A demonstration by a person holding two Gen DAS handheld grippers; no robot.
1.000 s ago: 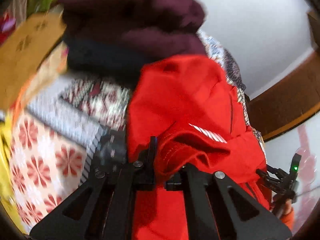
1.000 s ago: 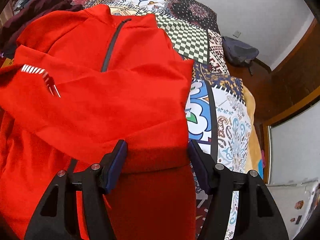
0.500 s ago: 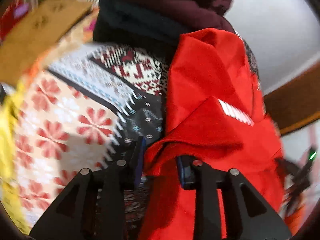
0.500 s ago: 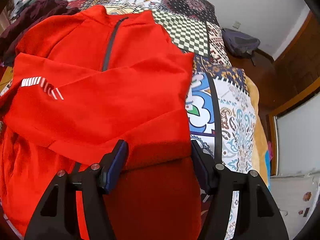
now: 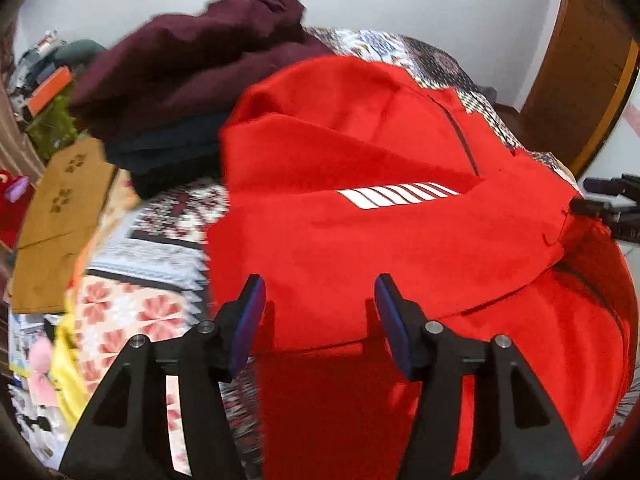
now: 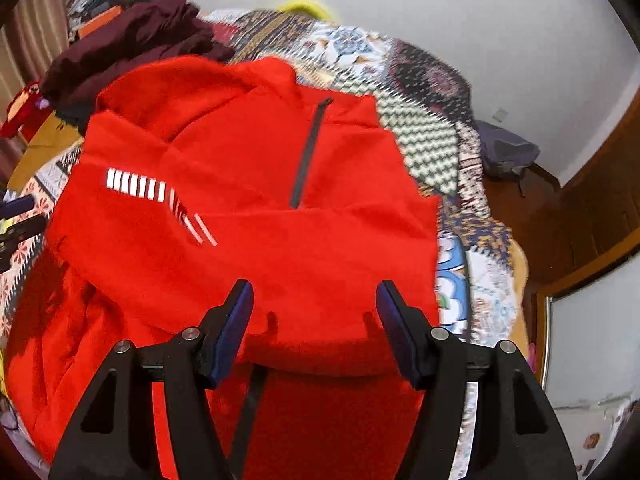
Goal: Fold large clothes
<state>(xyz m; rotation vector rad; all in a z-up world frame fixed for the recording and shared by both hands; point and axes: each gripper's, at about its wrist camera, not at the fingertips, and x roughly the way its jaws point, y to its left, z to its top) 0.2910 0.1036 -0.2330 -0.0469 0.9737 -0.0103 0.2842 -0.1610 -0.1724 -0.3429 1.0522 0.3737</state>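
Fleece is what this red pullover [image 5: 400, 248] looks like to me: thick, soft-napped, matte, with a dark half zip [image 6: 310, 148] running down from the collar and a band of white reflective stripes [image 5: 396, 194] on one sleeve. It lies spread on the bed [image 6: 456, 264], over a patchwork quilt of checks, paisley and red flowers.

My left fingers [image 5: 318, 312] stand apart with nothing between the blue pads, hovering just over the near edge of a sleeve that lies across the chest. My right fingers [image 6: 316, 316] are spread the same way, empty, above the other sleeve where it crosses the body. I judge both sleeves are laid inward so the top becomes a narrower block before it gets folded lengthwise; the hem at 6 o'clock still hangs loose toward me.

From the left view, a heap of maroon clothes [image 5: 192, 68] sits at 11 o'clock, just past the pullover's shoulder, on top of something dark. A flat brown cardboard piece [image 5: 64, 216] lies at 9 o'clock, well apart.

The fabric holds broad, rounded creases, not sharp ones, so I expect it to spring back a little unless pressed flat. The collar at 12 o'clock stands up in a soft ridge. The picture is smeared at its edges, so finer weave I cannot tell.
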